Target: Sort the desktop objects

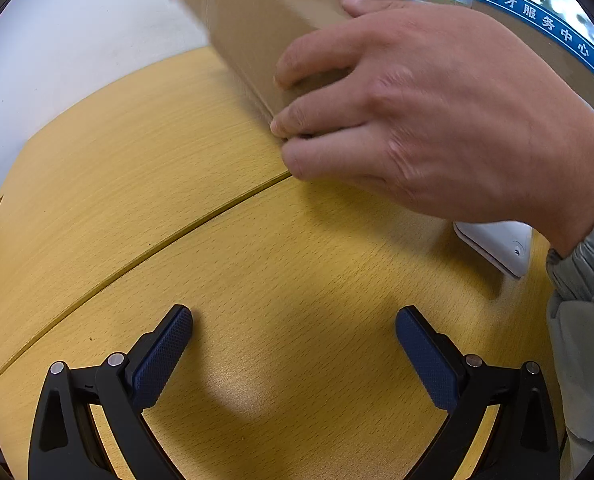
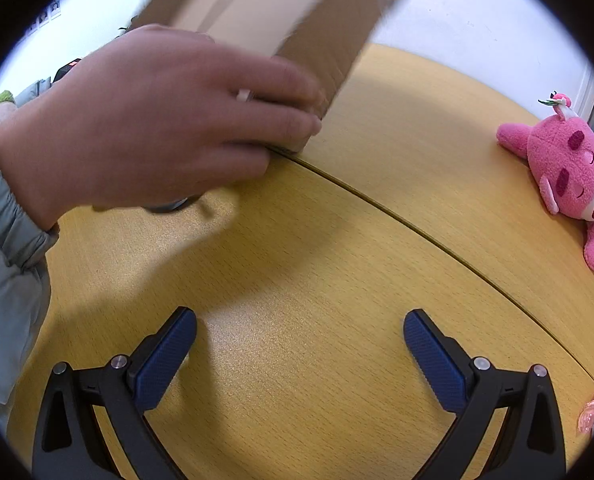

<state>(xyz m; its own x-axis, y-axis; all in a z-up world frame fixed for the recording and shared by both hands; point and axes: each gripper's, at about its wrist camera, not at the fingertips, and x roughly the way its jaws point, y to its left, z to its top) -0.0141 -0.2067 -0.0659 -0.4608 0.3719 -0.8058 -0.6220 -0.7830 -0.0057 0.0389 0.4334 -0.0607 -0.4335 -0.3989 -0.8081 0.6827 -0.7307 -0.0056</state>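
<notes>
Nearest the camera, the left gripper [image 1: 293, 354] has its blue-padded jaws wide apart and empty above the yellow wooden table [image 1: 137, 184]. The right gripper [image 2: 299, 354] is the same, apart and holding nothing. Further, at 1 o'clock in the left view, a bare hand [image 1: 437, 120] grips the blurred brown cardboard box [image 1: 257, 28], which touches the table near its seam. A white flat device [image 1: 501, 246] lies at 3 o'clock. Far at 3 o'clock in the right view lies a pink plush toy [image 2: 569, 168]. It seems the setting-up step: the box is being placed. Next, a gripper should approach one object.
</notes>
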